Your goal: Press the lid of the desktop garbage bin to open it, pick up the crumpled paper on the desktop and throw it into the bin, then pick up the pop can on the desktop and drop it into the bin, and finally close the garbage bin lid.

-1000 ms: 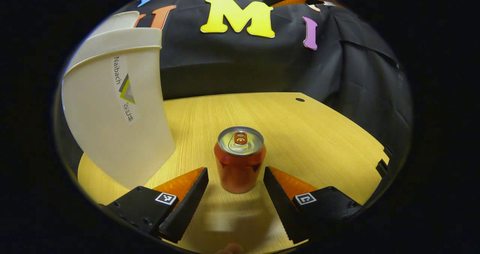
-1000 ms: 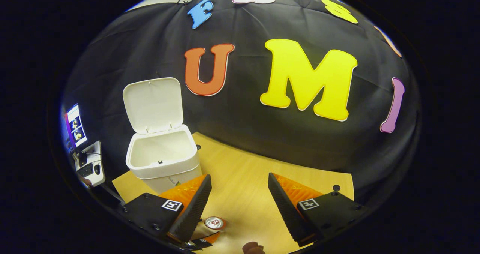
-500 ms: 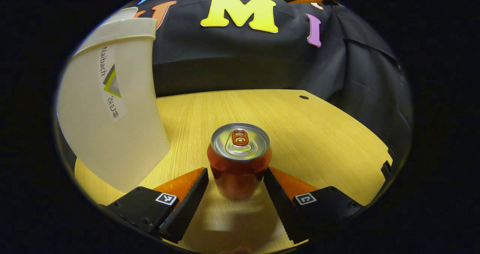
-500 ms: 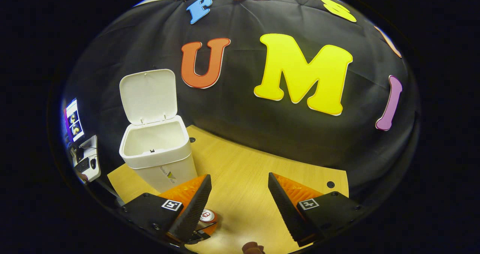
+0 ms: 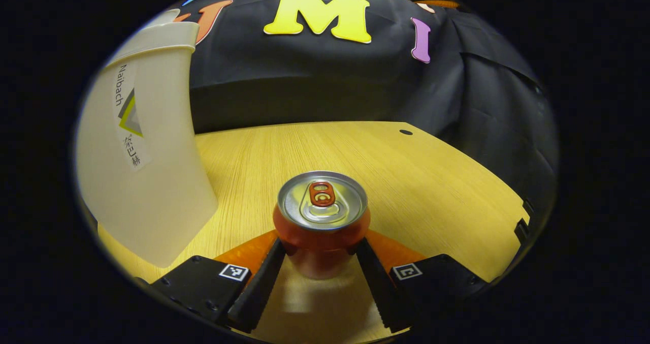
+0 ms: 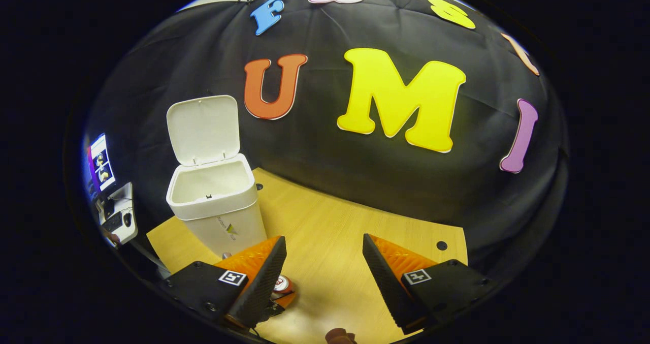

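The wooden table (image 5: 406, 181) spreads ahead of both sets of jaws. In the right gripper view, the white garbage bin (image 6: 216, 207) stands ahead-left of the right gripper (image 6: 325, 278), lid (image 6: 203, 129) raised upright; those jaws gape wide, holding nothing. The left gripper (image 5: 320, 278) has the upright pop can (image 5: 321, 222) between its jaws, both closed against the can's sides on the table.

My fingers (image 5: 264, 275) hide the lower sides of the can (image 5: 321, 222); the bin (image 5: 147, 181) is cut off at left
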Motion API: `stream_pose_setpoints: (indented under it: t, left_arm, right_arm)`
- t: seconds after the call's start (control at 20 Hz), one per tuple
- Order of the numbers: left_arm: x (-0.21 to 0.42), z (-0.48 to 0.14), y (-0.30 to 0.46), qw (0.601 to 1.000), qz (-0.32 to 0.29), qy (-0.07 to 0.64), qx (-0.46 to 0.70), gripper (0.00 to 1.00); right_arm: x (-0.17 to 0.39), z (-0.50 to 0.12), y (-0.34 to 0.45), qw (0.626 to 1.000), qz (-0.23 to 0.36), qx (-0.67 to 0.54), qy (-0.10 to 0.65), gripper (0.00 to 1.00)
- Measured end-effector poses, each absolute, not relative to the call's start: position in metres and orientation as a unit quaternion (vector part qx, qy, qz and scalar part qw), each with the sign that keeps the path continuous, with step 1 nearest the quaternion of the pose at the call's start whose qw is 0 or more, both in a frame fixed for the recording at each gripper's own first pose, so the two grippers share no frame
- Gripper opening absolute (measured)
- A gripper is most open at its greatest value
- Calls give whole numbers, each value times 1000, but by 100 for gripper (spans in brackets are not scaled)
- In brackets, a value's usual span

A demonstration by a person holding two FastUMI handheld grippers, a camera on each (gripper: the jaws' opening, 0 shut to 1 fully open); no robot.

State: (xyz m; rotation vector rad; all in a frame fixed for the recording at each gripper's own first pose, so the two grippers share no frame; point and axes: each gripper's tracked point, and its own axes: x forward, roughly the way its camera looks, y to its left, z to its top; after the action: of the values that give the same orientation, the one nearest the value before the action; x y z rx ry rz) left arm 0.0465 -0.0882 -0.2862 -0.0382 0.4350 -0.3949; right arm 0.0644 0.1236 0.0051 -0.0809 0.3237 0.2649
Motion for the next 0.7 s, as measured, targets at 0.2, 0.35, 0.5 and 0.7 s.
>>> stream_pose_setpoints:
  t: [0.2, 0.35, 0.5, 0.7]
  left_arm:
    - [40, -265, -84, 961, -178, 213, -18, 87]
    - [24, -238, -80, 965, -164, 204, -27, 87]
    - [12, -203, -72, 969, -149, 195, -26, 87]
    - [-3, -154, -56, 974, -124, 188, -27, 87]
  right_arm:
    - [62, 1, 108, 977, 127, -24, 169, 95]
    - [61, 4, 96, 978, 124, 2, 165, 95]
    - [61, 9, 80, 980, 121, 19, 157, 95]
    - [65, 13, 57, 981, 116, 43, 150, 95]
